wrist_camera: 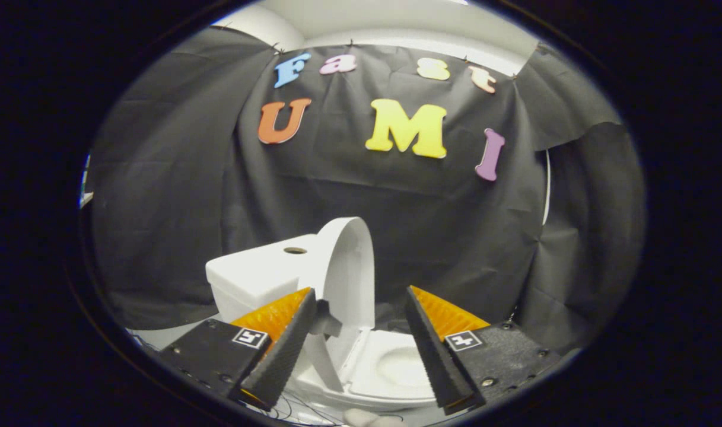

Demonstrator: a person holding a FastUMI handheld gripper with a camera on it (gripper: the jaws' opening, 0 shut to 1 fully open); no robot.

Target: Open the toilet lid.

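The claw [361, 302] is standing with its two fingers spread wide apart, gripping nothing. Just ahead of them and between them, the small white plastic toilet [390, 370] is sitting on a pale counter [159, 338], with its white oval lid [352, 267] already raised to roughly upright, leaning back beside the white boxy tank [260, 276]. The seat [402, 367] is lying flat over the bowl. The left finger [283, 344] is sitting close by the lid's lower edge; whether it is touching the lid cannot be told.

Judging from this, the opening looks essentially done, and the risk is lying in the retreat. If the left finger is dragging against the lid as the claw is pulling away, the lid may be tipping forward and dropping shut again. A sideways nudge could also be shoving the light toilet across the counter or rocking it.

Counted: one toilet, one lid, one seat, one tank with one round hole [295, 250] on top, and two fingers on one claw.
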